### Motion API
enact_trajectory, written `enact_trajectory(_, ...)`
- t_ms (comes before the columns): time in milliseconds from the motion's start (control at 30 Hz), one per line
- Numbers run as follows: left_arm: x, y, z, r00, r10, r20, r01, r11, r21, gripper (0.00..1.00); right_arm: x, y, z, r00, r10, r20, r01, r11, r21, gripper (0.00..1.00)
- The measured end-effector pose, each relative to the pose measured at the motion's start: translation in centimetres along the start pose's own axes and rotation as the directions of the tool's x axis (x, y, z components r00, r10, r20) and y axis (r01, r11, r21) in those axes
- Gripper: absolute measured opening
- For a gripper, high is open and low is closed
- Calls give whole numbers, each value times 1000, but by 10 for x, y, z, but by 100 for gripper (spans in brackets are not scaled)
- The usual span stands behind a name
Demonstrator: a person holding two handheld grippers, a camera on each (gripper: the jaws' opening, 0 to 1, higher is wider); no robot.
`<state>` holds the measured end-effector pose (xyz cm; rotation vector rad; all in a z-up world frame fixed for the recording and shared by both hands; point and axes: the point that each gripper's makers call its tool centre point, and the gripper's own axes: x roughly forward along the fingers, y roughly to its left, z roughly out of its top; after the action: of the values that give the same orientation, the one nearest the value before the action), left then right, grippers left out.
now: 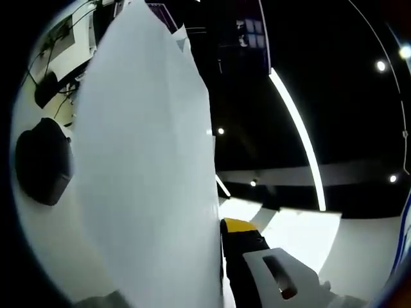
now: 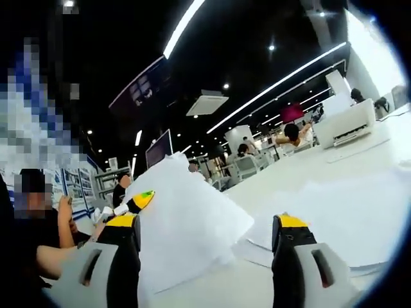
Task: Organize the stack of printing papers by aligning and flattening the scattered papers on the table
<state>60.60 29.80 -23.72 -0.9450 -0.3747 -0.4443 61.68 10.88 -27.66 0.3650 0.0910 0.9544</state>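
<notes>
"Where's the paper?"
"Lifted off the bench (image 2: 359,160), a sheaf (image 1: 148,179) clamped in the left tongs (image 1: 218,269). Right tongs (image 2: 205,247) gape apart."
"Next?"
"Probably squaring it onto the stack (image 2: 340,212)."

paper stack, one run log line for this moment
left tool: shut on paper sheets, lifted upright | right tool: open, apart from sheets | more paper flat on table

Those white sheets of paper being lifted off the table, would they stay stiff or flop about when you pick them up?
Probably floppy: in the left gripper view the paper bows in a curve as it stands up. In the right gripper view the sheets hang in a soft fan, so they likely slide apart easily. They look thin and light, so a push on the table would probably scatter them.
</notes>
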Motion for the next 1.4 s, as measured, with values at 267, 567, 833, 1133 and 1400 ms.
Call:
enact_trajectory(267, 0, 0, 0, 1000, 1, 0, -1, 1000, 0, 6, -12, -28, 8, 998, -61, 10, 61, 998, 23, 79)
enact_trajectory(567, 0, 1, 0, 1000, 3, 0, -3, 1000, -3, 6, -25, -42, 15, 995, -97, 28, 97, 995, 17, 79)
enact_trajectory(833, 0, 1, 1, 1000, 3, 1, -3, 1000, -9, 6, -33, -48, 19, 992, -119, 33, 120, 993, -24, 79)
enact_trajectory(1133, 0, 0, 1, 1000, 1, 3, -1, 1000, -12, 6, -42, -58, 24, 989, -140, 44, 141, 990, -20, 79)
enact_trajectory(1400, 0, 0, 1, 1000, 1, 5, -1, 1000, -12, 6, -57, -73, 32, 982, -177, 67, 179, 984, -15, 79)
